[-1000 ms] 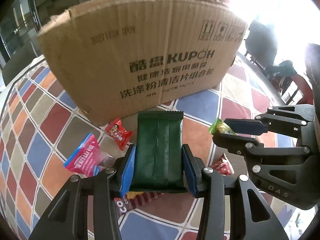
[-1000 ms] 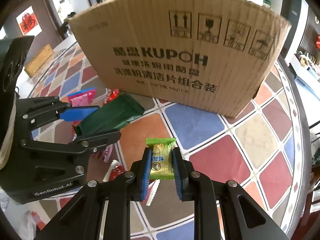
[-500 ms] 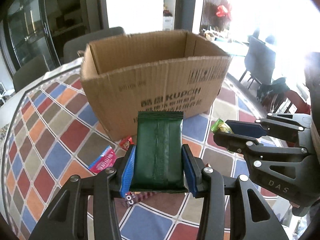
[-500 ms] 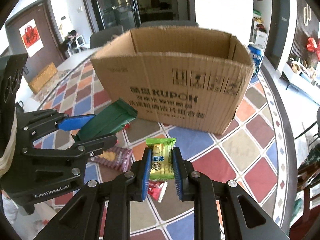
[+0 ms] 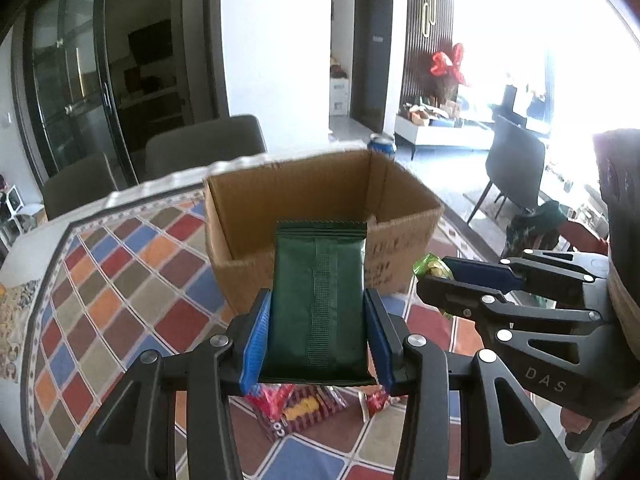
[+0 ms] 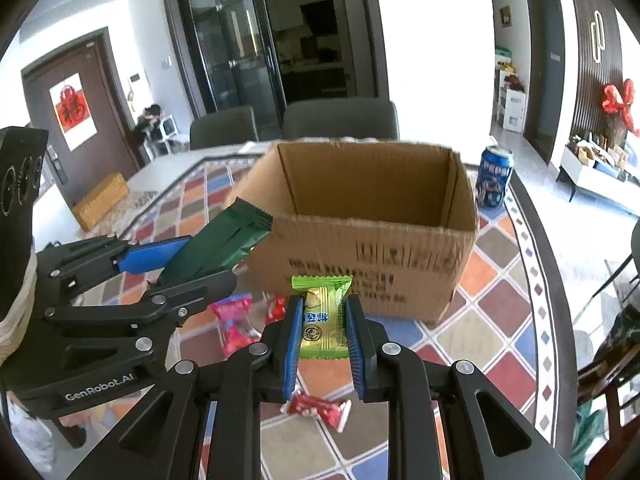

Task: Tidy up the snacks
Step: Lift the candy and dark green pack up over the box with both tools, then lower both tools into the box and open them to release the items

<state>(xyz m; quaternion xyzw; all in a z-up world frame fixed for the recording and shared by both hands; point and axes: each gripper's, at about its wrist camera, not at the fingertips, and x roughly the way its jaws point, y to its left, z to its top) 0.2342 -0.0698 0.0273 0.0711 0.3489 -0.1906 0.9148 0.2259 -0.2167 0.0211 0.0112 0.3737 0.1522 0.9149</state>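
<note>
- With both packets clamped and carried above the tablecloth (image 6: pixel 496 344), worth keeping each grip firm and not letting go until well over the open top of the cardboard box (image 6: pixel 360 216).
- Left gripper (image 5: pixel 318 336): closed partway on the dark green packet (image 5: pixel 320 300), blue pads pressing its two long edges, packet pointing forward toward the near wall of the box.
- Right gripper (image 6: pixel 322 336): closed narrow on the small light-green sweet (image 6: pixel 322 320), pads on both sides of it, wrapper top sticking out ahead.
- Best to clear the near rim with the packet tips first, then tilt down inside, one side each, so as not to knock the two claws together.
- Below the claws on the cloth, not yet gathered: a pink packet (image 6: pixel 234 320), a red-and-white sweet (image 6: pixel 320 408), a striped packet (image 5: pixel 296 404).
- On the claw bodies, readable: "GenRobot.AI" on the left one, "DAS" on the right one.
- On the sweet, Chinese characters and a round seal, too small to read surely.
- On the box front, dark printing and handling symbols, blurred past reading.
- Farther off beside the box, a blue can (image 6: pixel 494 180), label unreadable; farther still, a red paper character on a brown door.
</note>
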